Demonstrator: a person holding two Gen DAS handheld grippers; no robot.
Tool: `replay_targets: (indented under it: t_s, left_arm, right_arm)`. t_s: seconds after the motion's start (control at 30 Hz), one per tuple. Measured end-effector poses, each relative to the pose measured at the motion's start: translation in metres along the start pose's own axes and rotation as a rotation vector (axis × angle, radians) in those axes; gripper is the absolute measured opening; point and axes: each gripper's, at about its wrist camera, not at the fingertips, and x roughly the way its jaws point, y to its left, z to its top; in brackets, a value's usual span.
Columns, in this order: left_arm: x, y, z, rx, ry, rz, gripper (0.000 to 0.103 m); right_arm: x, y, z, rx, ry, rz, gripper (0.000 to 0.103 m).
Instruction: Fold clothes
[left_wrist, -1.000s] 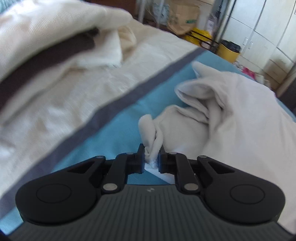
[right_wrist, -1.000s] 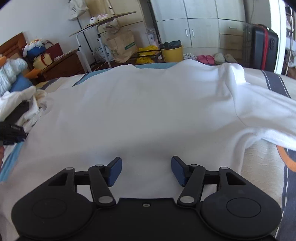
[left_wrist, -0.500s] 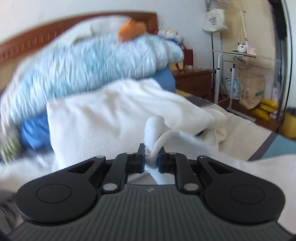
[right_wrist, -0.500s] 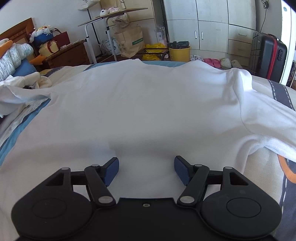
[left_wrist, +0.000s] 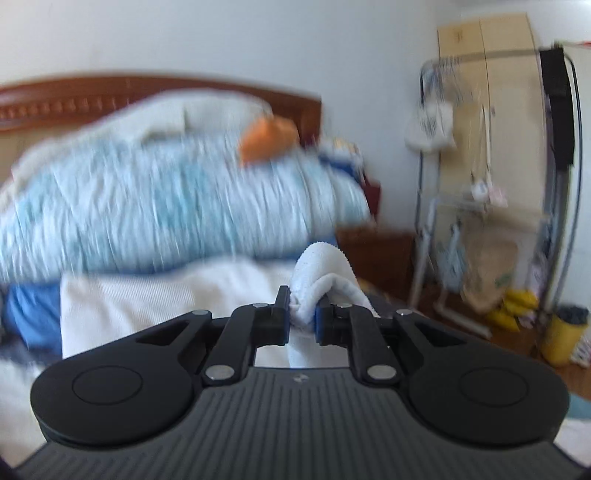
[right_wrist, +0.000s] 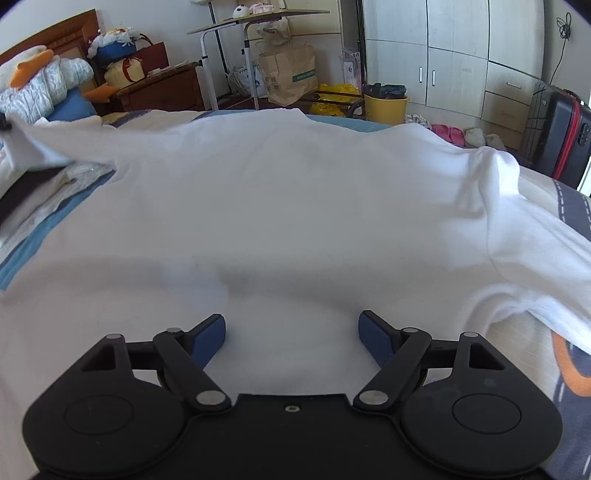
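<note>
Sleeve (left_wrist: 325, 273) pinched tight in left gripper (left_wrist: 301, 319), lifted off the bed toward the headboard. Shirt (right_wrist: 280, 206) lies spread on bed; right gripper (right_wrist: 291, 334) wide open, empty, over its middle. Step: sleeve fold. Next, likely carry sleeve across the body.

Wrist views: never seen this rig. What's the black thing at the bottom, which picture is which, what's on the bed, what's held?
No robot arm here: a person holds a two-finger gripper in each hand, each with a fisheye camera looking along its fingers. The black shape at the bottom is the gripper itself. In the left wrist view, the left gripper is shut on a bunched end of white cloth, facing a blurred headboard and bedding. In the right wrist view, the right gripper is open above a white garment spread on the bed. The cloth is probably that garment's sleeve.
</note>
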Motion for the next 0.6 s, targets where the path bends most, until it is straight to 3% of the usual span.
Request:
replay_targets:
  t_s: [0.13, 0.23, 0.27, 0.3, 0.33, 0.5, 0.6]
  left_arm:
    - [0.032, 0.007, -0.007, 0.027, 0.043, 0.091, 0.018]
    - [0.057, 0.012, -0.012, 0.047, 0.075, 0.159, 0.034]
    - [0.065, 0.013, -0.013, 0.054, 0.085, 0.182, 0.047]
    - [0.068, 0.020, -0.012, 0.029, 0.093, 0.195, 0.053]
    - [0.068, 0.031, -0.007, -0.023, 0.096, 0.196, 0.057]
    - [0.056, 0.081, 0.006, -0.248, 0.158, 0.153, 0.057]
    - [0.043, 0.081, 0.000, -0.247, 0.225, 0.096, 0.057]
  right_arm:
    - [-0.001, -0.004, 0.000, 0.003, -0.006, 0.021, 0.083]
    - [-0.003, -0.011, 0.000, 0.026, -0.009, 0.056, 0.083]
    - [-0.003, -0.013, 0.000, 0.033, -0.008, 0.060, 0.083]
    - [-0.004, -0.013, 0.000, 0.035, -0.006, 0.060, 0.083]
    - [-0.004, -0.012, 0.000, 0.031, -0.003, 0.056, 0.083]
    - [0.000, -0.004, 0.000, 0.003, 0.003, 0.032, 0.087]
    - [-0.001, 0.001, 0.002, 0.001, 0.022, 0.002, 0.087]
